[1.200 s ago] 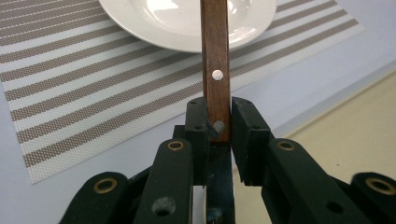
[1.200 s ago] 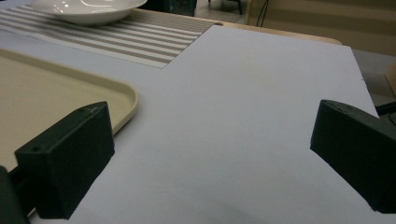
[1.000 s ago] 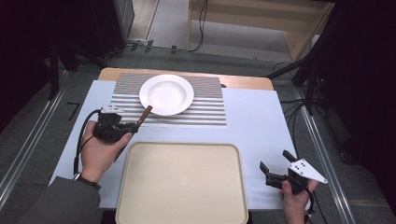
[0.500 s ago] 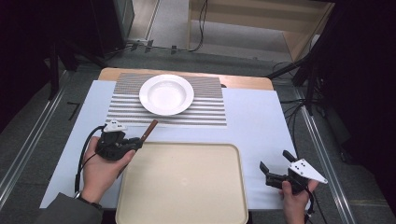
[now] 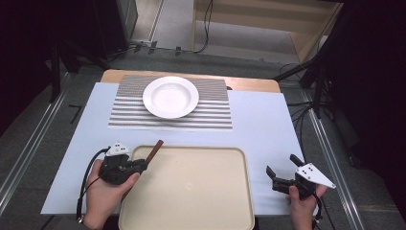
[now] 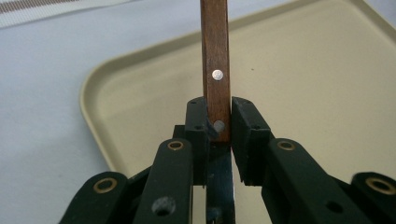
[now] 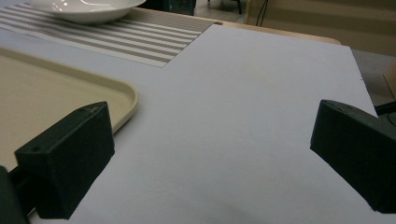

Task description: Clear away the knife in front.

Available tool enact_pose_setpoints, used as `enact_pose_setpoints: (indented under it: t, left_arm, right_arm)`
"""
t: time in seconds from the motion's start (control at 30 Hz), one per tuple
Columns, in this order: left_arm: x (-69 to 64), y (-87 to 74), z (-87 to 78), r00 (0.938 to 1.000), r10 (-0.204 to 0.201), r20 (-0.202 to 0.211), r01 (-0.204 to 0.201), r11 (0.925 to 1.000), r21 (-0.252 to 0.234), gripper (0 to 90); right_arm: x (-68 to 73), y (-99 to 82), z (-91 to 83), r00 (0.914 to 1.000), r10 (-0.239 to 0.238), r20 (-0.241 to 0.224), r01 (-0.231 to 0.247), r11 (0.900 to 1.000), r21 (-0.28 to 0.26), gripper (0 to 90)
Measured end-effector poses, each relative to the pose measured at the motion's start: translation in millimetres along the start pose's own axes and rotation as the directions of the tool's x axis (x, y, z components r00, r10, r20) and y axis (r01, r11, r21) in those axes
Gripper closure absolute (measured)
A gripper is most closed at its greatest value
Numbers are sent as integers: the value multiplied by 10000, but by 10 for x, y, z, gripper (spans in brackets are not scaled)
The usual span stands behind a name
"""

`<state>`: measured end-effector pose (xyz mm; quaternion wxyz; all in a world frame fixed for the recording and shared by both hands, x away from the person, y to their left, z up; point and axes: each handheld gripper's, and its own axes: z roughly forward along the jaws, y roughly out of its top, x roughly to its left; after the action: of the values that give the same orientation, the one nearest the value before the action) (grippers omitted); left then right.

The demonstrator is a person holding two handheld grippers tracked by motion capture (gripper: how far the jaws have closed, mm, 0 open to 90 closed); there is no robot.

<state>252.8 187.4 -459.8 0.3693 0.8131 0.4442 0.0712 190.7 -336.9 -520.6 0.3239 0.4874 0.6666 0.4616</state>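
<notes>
Left gripper (image 5: 136, 167): nearest the person on the left, held in the left hand (image 5: 107, 191) over the near-left corner of the tray; jaws clenched on a wooden handle, one pad on each side of it.
Wooden handle (image 6: 215, 70): brown, flat, with two metal rivets; it sticks out past the jaws and slants up over the tray's left rim toward the placemat. In the left gripper view a dark blade-like strip runs back between the jaws below it, too shadowed to tell more.
Right gripper (image 5: 282, 176): near-right, held in the right hand (image 5: 301, 203) on the bare sheet just beside the tray's right edge; jaws spread wide, nothing between them but white surface.
Tray (image 5: 191, 191): beige, rectangular with rounded corners, lying in the near middle of the table between the two grippers, bare inside.
White sheet (image 5: 258, 124): covers the table under the tray and placemat.
Placemat (image 5: 210, 112): striped grey and white, lying beyond the tray, apart from it.
Bowl (image 5: 170, 97): white, shallow, upright on the placemat's middle, well apart from both grippers.
Table edge (image 5: 249, 84): wooden strip showing past the sheet, farthest off.
</notes>
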Motion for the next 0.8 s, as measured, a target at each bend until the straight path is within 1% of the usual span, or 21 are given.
enact_pose_setpoints:
  t: [0.1, 0.27, 0.43, 0.57, 0.7, 0.73, 0.8]
  left_arm:
    - [-26, -69, 10, 10000, -38, 81, 38, 10000, 47, 770]
    - [-44, -165, 29, 9994, -296, 183, 296, 9996, -40, 769]
    - [-75, -256, 90, 9990, -380, 251, 378, 9993, 69, 769]
    - [-85, -315, 139, 9989, -431, 182, 428, 9990, 160, 768]
    - [-99, -351, 168, 9993, -364, 12, 364, 9991, 208, 767]
    - [-107, -360, 181, 9994, -326, -110, 328, 9992, 243, 766]
    - [-116, -368, 191, 9995, -293, -134, 295, 9994, 166, 765]
  right_arm:
    - [2, 0, 0, 10000, -19, 1, 19, 10000, 20, 0]
    - [7, 0, 5, 10000, -40, 16, 40, 10000, 48, 0]
    - [5, 1, 5, 10000, -39, 25, 39, 10000, 53, 0]
    - [7, 1, 9, 10000, -72, 17, 72, 10000, 47, 0]
    - [6, 1, 12, 9999, -112, 13, 111, 9999, 46, 0]
    - [6, 1, 12, 9999, -110, 18, 109, 9999, 48, 0]
    - [7, 1, 12, 9999, -108, 29, 108, 9999, 53, 0]
